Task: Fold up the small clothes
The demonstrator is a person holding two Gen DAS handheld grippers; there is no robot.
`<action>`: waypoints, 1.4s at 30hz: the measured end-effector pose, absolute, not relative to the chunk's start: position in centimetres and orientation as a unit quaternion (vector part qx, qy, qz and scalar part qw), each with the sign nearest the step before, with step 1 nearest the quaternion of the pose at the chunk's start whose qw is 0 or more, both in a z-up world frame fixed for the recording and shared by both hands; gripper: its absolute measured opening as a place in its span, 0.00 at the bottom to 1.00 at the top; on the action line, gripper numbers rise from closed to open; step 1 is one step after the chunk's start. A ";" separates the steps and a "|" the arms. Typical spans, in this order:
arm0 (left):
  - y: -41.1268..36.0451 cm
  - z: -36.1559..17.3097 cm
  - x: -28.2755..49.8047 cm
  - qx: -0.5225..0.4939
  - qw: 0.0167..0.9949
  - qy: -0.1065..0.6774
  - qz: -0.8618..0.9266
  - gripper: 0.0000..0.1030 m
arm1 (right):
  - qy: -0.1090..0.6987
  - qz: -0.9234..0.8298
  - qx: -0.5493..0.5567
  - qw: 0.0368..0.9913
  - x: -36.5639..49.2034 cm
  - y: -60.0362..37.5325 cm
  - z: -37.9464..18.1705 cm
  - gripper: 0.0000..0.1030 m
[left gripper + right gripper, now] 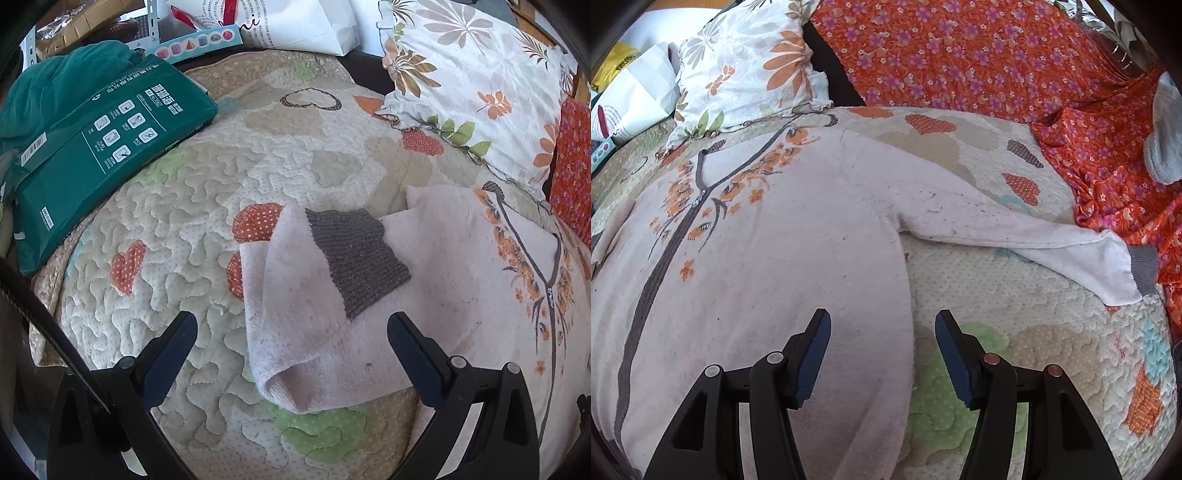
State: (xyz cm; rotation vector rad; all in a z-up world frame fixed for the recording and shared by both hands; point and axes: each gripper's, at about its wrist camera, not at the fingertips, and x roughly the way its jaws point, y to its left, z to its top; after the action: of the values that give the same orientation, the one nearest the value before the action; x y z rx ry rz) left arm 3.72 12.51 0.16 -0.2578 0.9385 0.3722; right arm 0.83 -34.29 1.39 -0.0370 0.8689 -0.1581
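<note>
Here green package [99,144] print unreadable; pink garment [768,236] unlabelled.

Quilted heart-patterned bedspread [207,206], floral pillow [472,81], orange flowered fabric [979,55], daylight
</note>
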 end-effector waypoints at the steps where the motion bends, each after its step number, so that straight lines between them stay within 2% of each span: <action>1: 12.5 0.1 3.8 -0.123 0.867 0.450 0.178 0.99 | 0.422 -0.075 -0.019 0.903 0.9 -34.2 1.3 0.62; 18: 12.8 -0.8 4.2 -0.135 0.859 0.463 0.175 0.99 | 0.427 -0.073 -0.025 0.901 1.2 -33.7 0.4 0.67; 19: 13.0 -0.8 4.2 -0.144 0.858 0.463 0.171 0.96 | 0.427 -0.073 -0.025 0.901 1.2 -33.7 0.4 0.67; 20: 13.3 -0.9 4.2 -0.155 0.857 0.462 0.167 0.80 | 0.427 -0.073 -0.025 0.901 1.2 -33.7 0.5 0.67; 21: 13.5 -0.9 4.4 -0.162 0.856 0.463 0.164 0.52 | 0.427 -0.073 -0.026 0.901 1.2 -33.6 0.4 0.67; 23: 14.1 -1.3 4.9 -0.168 0.850 0.470 0.167 0.18 | 0.428 -0.074 -0.028 0.900 1.3 -33.6 0.2 0.68; 24: 14.3 -1.3 5.1 -0.172 0.852 0.467 0.164 0.13 | 0.428 -0.074 -0.029 0.900 1.3 -33.6 0.1 0.68; 27: 15.3 -0.6 5.3 -0.185 0.851 0.467 0.153 0.09 | 0.427 -0.075 -0.030 0.901 1.3 -33.6 0.1 0.68; 32: 21.7 3.2 3.7 -0.235 0.855 0.399 0.234 0.08 | 0.425 -0.074 -0.033 0.901 1.3 -33.6 0.2 0.68; 36: 27.0 5.9 2.8 -0.235 0.849 0.342 0.328 0.07 | 0.425 -0.075 -0.036 0.902 1.3 -33.5 0.2 0.68; 42: 30.0 5.4 2.3 -0.281 0.836 0.323 0.343 0.05 | 0.421 -0.079 -0.046 0.902 1.4 -33.2 0.1 0.68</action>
State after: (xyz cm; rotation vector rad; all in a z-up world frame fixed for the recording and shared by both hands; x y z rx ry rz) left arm 2.26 29.99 5.40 -0.5944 0.6841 0.7260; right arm 1.43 -33.24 0.07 -0.0961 0.8714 -0.1625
